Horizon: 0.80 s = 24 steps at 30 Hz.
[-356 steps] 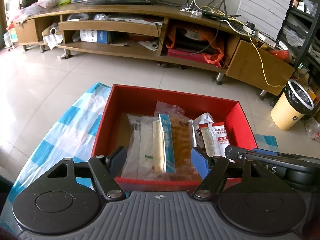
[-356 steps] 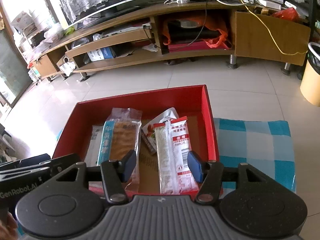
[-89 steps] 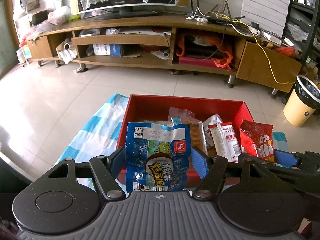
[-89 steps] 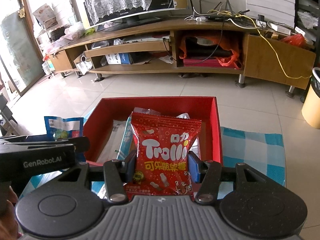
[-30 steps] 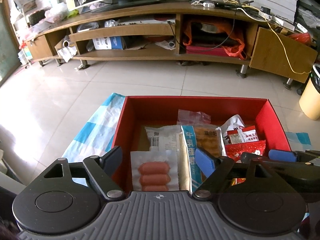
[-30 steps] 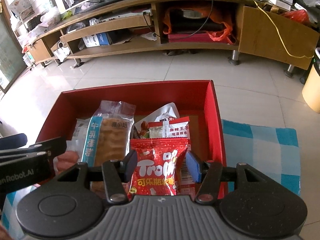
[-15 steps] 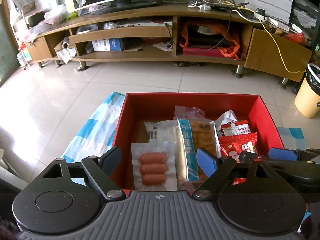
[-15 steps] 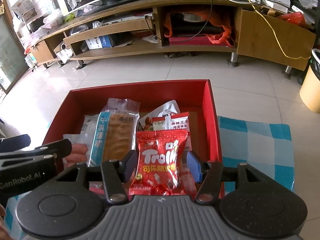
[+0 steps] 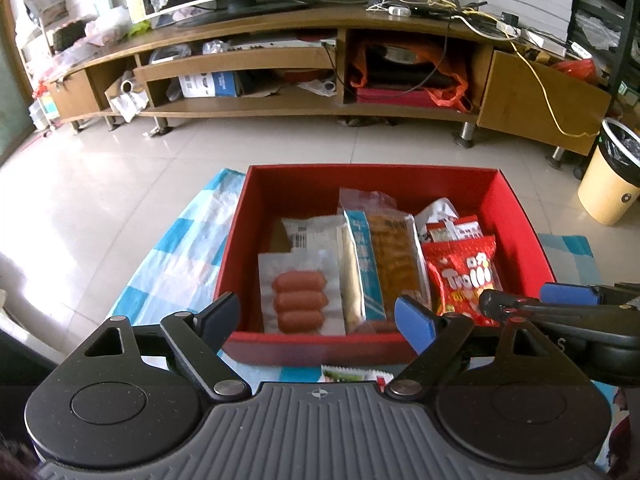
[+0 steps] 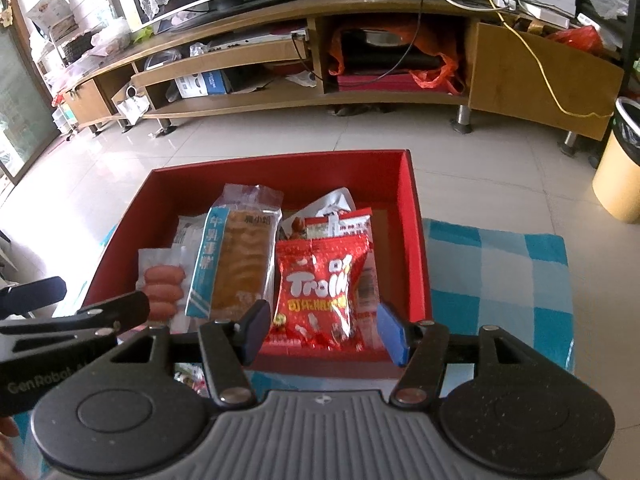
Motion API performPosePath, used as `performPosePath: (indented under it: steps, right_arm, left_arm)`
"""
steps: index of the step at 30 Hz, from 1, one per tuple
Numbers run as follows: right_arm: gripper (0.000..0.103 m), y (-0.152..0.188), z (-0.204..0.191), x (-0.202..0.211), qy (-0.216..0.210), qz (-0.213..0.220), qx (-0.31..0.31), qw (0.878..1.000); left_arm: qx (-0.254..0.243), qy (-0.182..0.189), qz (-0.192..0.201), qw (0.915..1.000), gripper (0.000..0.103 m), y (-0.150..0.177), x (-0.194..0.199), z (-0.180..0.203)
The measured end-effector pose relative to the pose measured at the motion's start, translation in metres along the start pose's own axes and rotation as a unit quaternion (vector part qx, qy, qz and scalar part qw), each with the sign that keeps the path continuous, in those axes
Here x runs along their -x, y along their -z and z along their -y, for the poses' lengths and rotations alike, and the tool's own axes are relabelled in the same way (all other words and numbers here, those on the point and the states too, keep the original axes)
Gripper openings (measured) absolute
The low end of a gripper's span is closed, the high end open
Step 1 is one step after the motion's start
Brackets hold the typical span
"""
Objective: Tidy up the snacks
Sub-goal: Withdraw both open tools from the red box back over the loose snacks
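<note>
Fingers of right gripper (image 10: 320, 330) now released, empty; gummy bag (image 10: 324, 280) dropped in box (image 10: 416, 248) since a second ago. Left gripper (image 9: 316, 320) also spread, sausage pack (image 9: 300, 296) inside. More snacks near box front remain

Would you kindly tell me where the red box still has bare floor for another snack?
Bare cardboard shows in the box left rear corner, behind the sausages, and along the right wall beside the Trolli bag. The middle is crowded with overlapping packets.
</note>
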State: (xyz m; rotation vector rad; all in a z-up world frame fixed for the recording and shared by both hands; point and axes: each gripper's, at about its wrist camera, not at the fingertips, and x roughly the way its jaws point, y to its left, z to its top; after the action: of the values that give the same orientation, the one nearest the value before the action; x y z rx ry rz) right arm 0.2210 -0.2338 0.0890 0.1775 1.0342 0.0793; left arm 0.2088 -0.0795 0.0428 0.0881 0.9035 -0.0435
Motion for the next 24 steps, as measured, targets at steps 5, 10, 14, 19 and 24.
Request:
performPosePath:
  steps: [5, 10, 14, 19, 24]
  right_arm:
    - [0.059, 0.014, -0.001, 0.011, 0.001, -0.004, 0.003, 1.0]
    - [0.06, 0.027, -0.002, 0.023, -0.002, -0.003, 0.005, 1.0]
    - [0.06, 0.035, -0.005, 0.03, -0.001, -0.003, 0.006, 1.0]
    - [0.06, 0.045, -0.006, 0.036, -0.002, -0.006, 0.005, 1.0]
    - [0.06, 0.057, -0.007, 0.041, -0.001, -0.011, 0.004, 1.0]
  left_arm:
    - [-0.001, 0.009, 0.0, 1.0, 0.089, 0.011, 0.01, 0.0]
    - [-0.003, 0.016, -0.005, 0.9999, 0.09, 0.021, 0.017, 0.0]
    - [-0.008, 0.015, -0.008, 0.9998, 0.09, 0.031, 0.022, 0.0]
    - [-0.008, 0.018, -0.011, 0.9998, 0.09, 0.04, 0.027, -0.002]
    - [-0.012, 0.021, -0.013, 0.9996, 0.09, 0.049, 0.032, -0.002]
